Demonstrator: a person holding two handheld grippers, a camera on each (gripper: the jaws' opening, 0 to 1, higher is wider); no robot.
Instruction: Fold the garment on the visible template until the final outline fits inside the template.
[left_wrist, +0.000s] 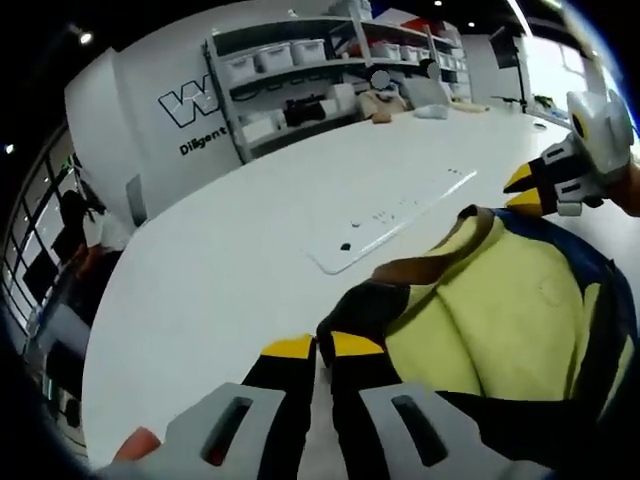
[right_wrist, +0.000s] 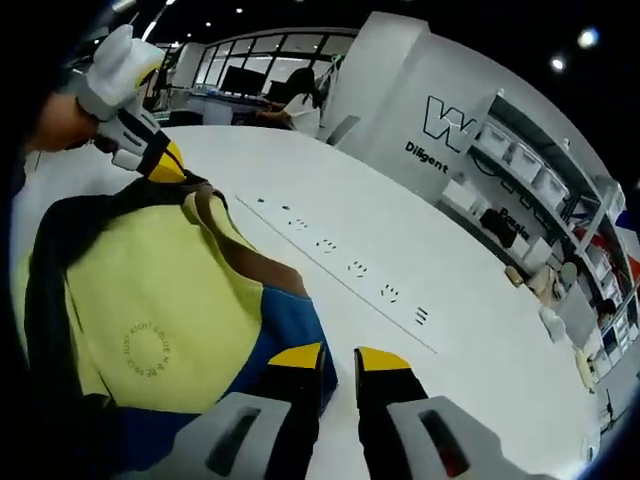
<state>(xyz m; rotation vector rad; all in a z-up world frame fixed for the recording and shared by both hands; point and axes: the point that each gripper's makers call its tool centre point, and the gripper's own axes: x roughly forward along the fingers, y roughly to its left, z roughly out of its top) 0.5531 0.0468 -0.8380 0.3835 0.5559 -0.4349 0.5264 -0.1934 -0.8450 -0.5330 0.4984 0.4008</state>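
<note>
Garment: a yellow garment (right_wrist: 150, 320) with dark, blue and brown parts is seen lying on the white counter (right_wrist: 400, 230); a small round print is carried on its yellow panel. In the left gripper view the garment (left_wrist: 500, 310) is spread to the right of that view's own fingers, with a brown band along its upper edge.

Left gripper: the left gripper (left_wrist: 320, 350) is shown with its yellow-tipped fingers (left_wrist: 288, 348) close together, a thin gap left between them; a dark edge of the garment lies right at the tips, but whether cloth is pinched cannot be told. In the right gripper view the left gripper (right_wrist: 165, 160) is seen at the garment's far corner, held by a hand.

Right gripper: the right gripper (right_wrist: 340, 358) is shown with its fingers (right_wrist: 298, 356) apart, a strip of counter visible between them; the one finger lies against the blue edge of the garment. In the left gripper view the right gripper (left_wrist: 530, 190) is seen at the garment's far edge; its state cannot be told there.

Counter: a long white strip (left_wrist: 395, 220) with small dark marks is laid flat beside the garment.

Surroundings: shelving (left_wrist: 330, 75) with pale bins is placed beyond the counter, next to a white wall with dark lettering (right_wrist: 440, 130).
</note>
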